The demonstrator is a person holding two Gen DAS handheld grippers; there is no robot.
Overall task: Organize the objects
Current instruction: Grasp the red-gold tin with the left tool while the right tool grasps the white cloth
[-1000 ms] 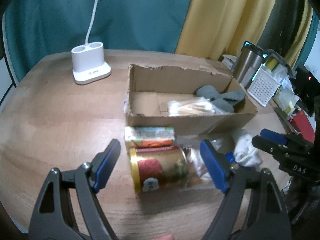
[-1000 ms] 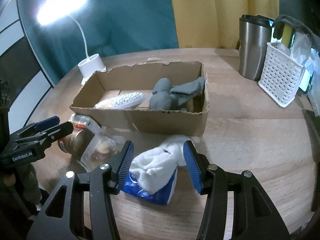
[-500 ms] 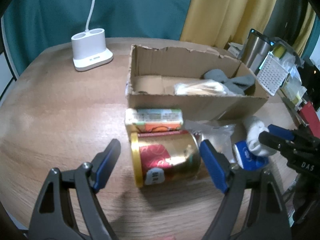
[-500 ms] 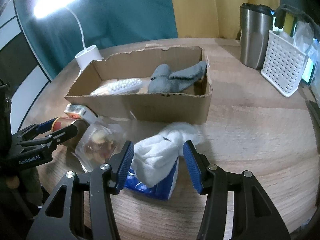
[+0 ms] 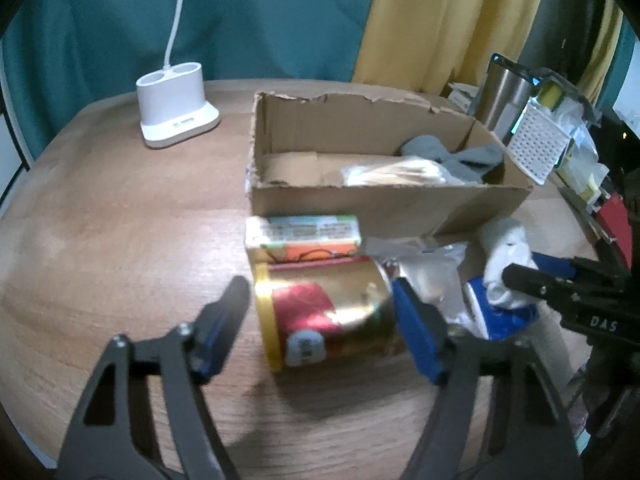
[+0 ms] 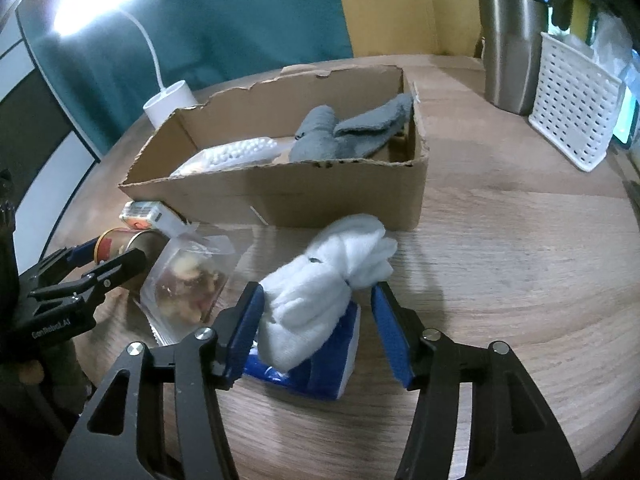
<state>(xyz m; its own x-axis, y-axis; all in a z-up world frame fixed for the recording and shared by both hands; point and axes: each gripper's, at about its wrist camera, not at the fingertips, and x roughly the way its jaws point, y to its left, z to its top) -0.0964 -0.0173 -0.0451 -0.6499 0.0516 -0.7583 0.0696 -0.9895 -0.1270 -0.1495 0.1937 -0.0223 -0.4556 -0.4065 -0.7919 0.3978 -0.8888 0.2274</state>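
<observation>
A torn cardboard box (image 5: 400, 204) (image 6: 340, 196) holds grey socks (image 6: 352, 132) and a bag of white beads (image 6: 236, 154). A gold and red can (image 5: 332, 316) lies on its side before it; my open left gripper (image 5: 320, 320) straddles it. A small carton (image 5: 302, 236) lies behind the can. My open right gripper (image 6: 318, 332) straddles a white sock bundle (image 6: 328, 280) lying on a blue packet (image 6: 332, 364). A clear snack bag (image 6: 188, 284) lies between the grippers.
A white lamp base (image 5: 176, 108) stands at the back left of the round wooden table (image 6: 520, 260). A steel tumbler (image 6: 512, 44) and a white plastic basket (image 6: 572, 100) stand at the back right. Curtains hang behind.
Both grippers have moved forward and down: the left now has the can between its fingers, the right has the white sock bundle between its fingers. Both stay open.
</observation>
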